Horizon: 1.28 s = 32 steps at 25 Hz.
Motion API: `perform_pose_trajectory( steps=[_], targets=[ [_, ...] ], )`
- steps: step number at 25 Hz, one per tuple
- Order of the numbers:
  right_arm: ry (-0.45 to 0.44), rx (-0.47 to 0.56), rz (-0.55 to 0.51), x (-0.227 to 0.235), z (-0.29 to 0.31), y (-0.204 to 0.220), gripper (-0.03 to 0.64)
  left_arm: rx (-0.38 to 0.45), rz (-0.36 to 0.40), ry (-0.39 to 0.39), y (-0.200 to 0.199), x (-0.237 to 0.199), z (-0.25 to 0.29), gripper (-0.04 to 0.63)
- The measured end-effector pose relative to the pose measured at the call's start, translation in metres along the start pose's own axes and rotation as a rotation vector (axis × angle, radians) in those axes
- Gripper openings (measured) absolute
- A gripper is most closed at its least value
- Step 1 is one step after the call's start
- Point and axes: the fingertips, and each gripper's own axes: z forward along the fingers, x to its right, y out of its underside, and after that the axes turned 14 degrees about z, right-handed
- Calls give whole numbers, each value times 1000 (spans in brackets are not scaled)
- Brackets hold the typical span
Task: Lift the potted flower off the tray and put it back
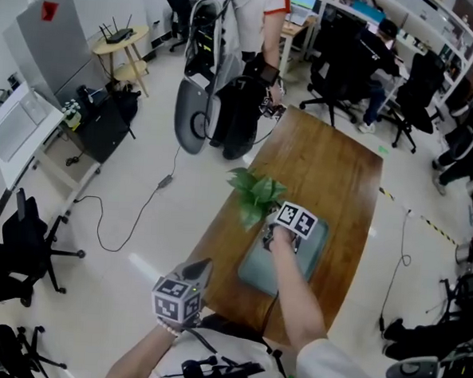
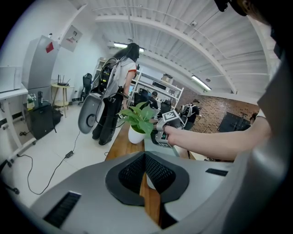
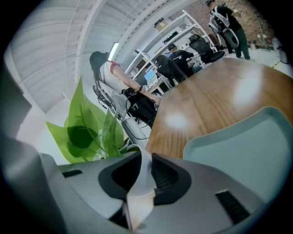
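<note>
Start with the potted flower [image 1: 256,195]: upright, at the far-left corner of the tray [image 1: 254,271], green leaves [image 3: 84,132] spilling past that corner over the wooden table [image 1: 334,166]. Cannot tell from any view whether the base rests on the tray or hangs just clear of it (hidden from above by foliage and gripper).

Next outward, the right gripper [image 1: 271,230]: reaching in from the near side, angled downward, jaws pinching the pot's white rim [image 3: 144,171], the thin wall caught between the two pads. Looks like a hold on one side of the rim only, with nothing under the base.

Decisive relation for the coming move: pot dead ahead of the right jaws and already between them, long axis vertical, foliage to the left of the pinch and bare tray to its right in the right gripper view. Calls, on this reading, for a straight vertical lift and an equally straight return, wrist kept steady so as not to tilt the stem. Risks a swing or slip of the pot about the pinched edge.

Farthest out, the left gripper [image 1: 202,266]: well apart from pot and tray, by the table's near-left edge, jaws pressed together on nothing. Much the farther of the two, so probably idle for this step.
</note>
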Motion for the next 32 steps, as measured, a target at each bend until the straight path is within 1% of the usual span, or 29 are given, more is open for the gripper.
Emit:
perform_pose_trajectory(
  steps=[8, 12, 15, 22, 28, 32],
  targets=[
    [14, 69, -5, 10, -46, -38, 77, 6, 15, 41, -2, 16, 11, -5],
    [45, 98, -1, 28, -71, -57, 77, 7, 20, 59, -4, 23, 17, -5],
    [71, 122, 15, 50, -89, -67, 77, 1, 20, 74, -2, 27, 19, -5],
    [132, 156, 83, 106, -123, -70, 77, -12, 35, 98, 0, 39, 23, -5],
    [158, 170, 114, 127, -131, -64, 77, -26, 43, 118, 7, 47, 26, -5],
    [169, 179, 127, 135, -137, -61, 77, -32, 45, 117, 10, 49, 25, -5]
  ],
)
